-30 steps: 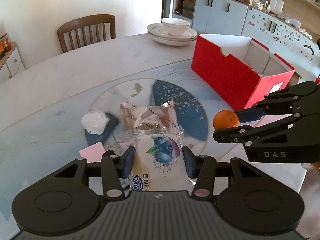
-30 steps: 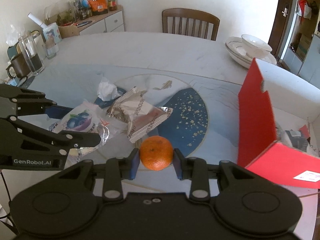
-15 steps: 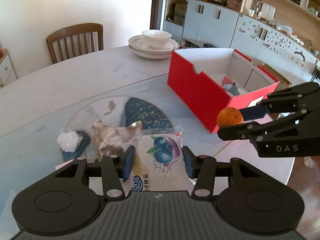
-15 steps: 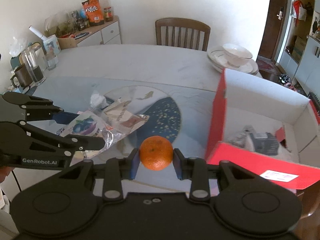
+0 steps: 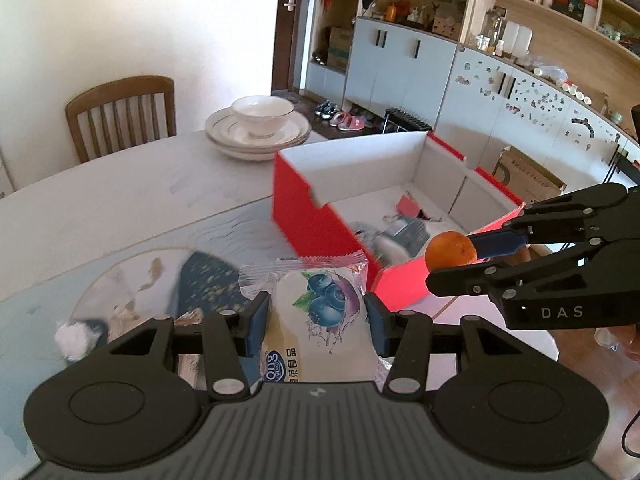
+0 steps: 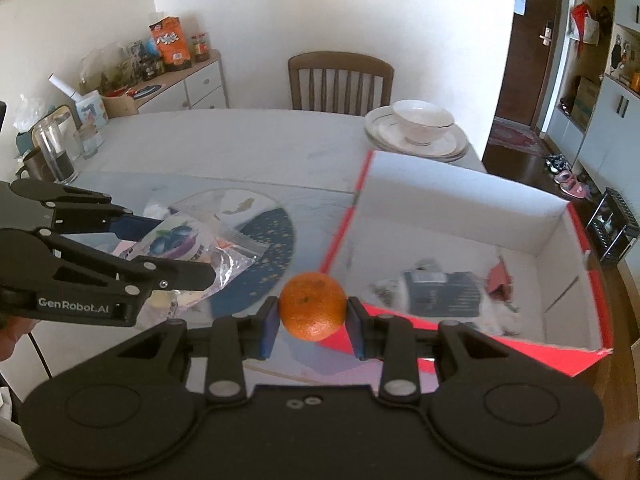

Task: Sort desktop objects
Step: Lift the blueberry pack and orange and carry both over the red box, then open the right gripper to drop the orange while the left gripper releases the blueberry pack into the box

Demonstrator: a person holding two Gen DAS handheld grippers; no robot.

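My left gripper [image 5: 316, 320] is shut on a blueberry snack packet [image 5: 320, 312] and holds it above the table, left of the red box [image 5: 316, 216]. My right gripper [image 6: 312, 320] is shut on an orange [image 6: 313, 306] and holds it over the box's near corner [image 6: 460, 336]. The orange [image 5: 451, 250] and the right gripper [image 5: 452, 264] also show in the left wrist view. The left gripper [image 6: 188, 256] with the packet [image 6: 180, 240] shows in the right wrist view. The box holds several items, among them a dark packet [image 6: 444, 294].
A crumpled tissue [image 5: 76, 338] and a silver wrapper lie on the round blue-patterned mat [image 5: 200, 280]. Stacked plates with a bowl [image 5: 260, 128] stand behind the box. A chair [image 6: 340, 80] is at the far side. A glass jar [image 6: 56, 152] stands far left.
Both grippers have risen and moved toward the red box with their loads. The box now appears closer and its inside is visible.
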